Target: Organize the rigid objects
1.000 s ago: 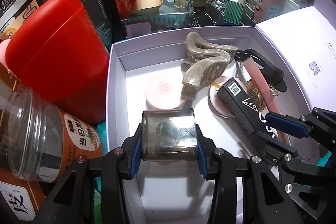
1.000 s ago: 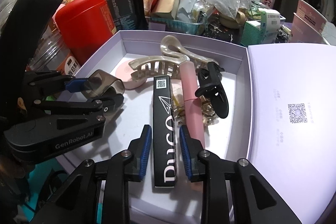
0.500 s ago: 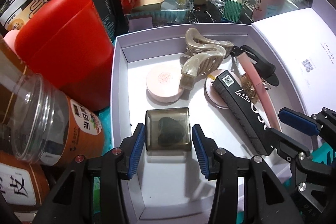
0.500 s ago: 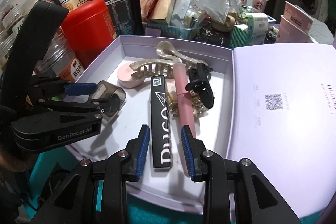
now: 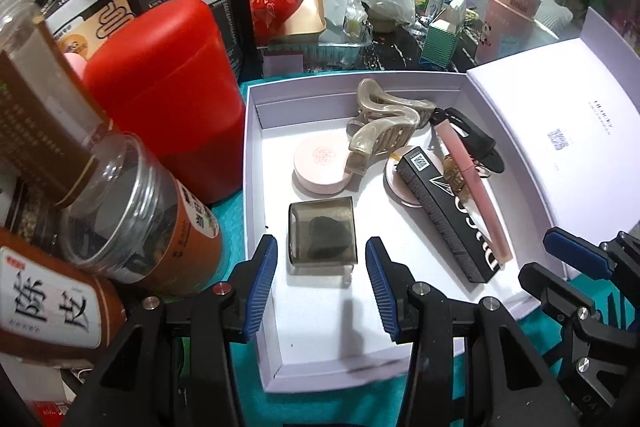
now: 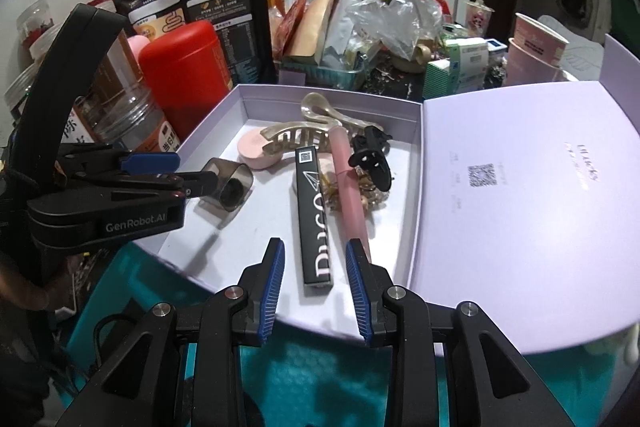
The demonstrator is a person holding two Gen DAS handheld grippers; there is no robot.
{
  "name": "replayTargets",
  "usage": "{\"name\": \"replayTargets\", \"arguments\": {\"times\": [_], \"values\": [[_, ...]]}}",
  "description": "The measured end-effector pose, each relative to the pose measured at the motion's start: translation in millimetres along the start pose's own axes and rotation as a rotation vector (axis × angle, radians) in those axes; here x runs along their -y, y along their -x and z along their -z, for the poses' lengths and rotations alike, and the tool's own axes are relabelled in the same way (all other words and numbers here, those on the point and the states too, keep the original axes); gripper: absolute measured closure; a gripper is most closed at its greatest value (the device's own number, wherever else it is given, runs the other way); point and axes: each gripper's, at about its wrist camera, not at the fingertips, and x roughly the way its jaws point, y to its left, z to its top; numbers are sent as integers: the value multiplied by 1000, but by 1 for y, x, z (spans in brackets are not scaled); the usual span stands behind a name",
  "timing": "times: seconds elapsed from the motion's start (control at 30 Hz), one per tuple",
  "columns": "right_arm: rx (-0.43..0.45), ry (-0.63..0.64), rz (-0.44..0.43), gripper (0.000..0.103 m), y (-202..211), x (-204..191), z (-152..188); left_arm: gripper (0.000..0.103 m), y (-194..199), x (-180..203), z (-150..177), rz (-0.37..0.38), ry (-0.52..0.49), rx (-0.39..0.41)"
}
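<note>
Resting flat in white box (image 5: 256, 163), smoky clear case (image 5: 322, 235) sits btw spread fingers of left hand-held gripper (image 5: 321, 281), no contact. Right hand-held gripper (image 6: 314, 285) also open, straddling black tube (image 6: 314, 215) end; pink compact (image 5: 320, 165) at 12 o'clock of case.

In the open white cardboard box (image 5: 252, 163): 2 beige plastic claw hair clips (image 5: 380, 135), 1 round pink compact (image 5: 320, 163), 1 smoky translucent square case (image 5: 322, 231), 1 long black carton w/ white lettering (image 5: 444, 211), 1 pink stick-shaped tube (image 5: 472, 179), 1 black plastic clip (image 5: 472, 135). Beside box: 1 red plastic canister (image 5: 160, 91), 1 clear plastic jar w/ orange label (image 5: 140, 215). 2 grippers: left (image 5: 320, 287), right (image 6: 314, 287).
</note>
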Motion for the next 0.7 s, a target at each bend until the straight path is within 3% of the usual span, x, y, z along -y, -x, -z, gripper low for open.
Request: {"name": "replayTargets", "arguments": {"times": [0.3,0.4,0.47,0.57,0.63,0.7], "values": [[50,-24,7,64,33,-7,11,58,37,-1,18,-16,7,70],[100,-56,51,60,52,-9,16,58,54,-4,29,12,20,113],[124,-67,56,48,64,-10,19,58,66,-6,37,15,34,134],[151,-77,40,43,80,-12,25,58,80,-8,46,14,48,154],[158,-75,39,38,87,-14,30,48,89,-9,53,11,57,172],[158,-53,45,31,91,-19,37,21,97,-10,57,16,70,206]]}}
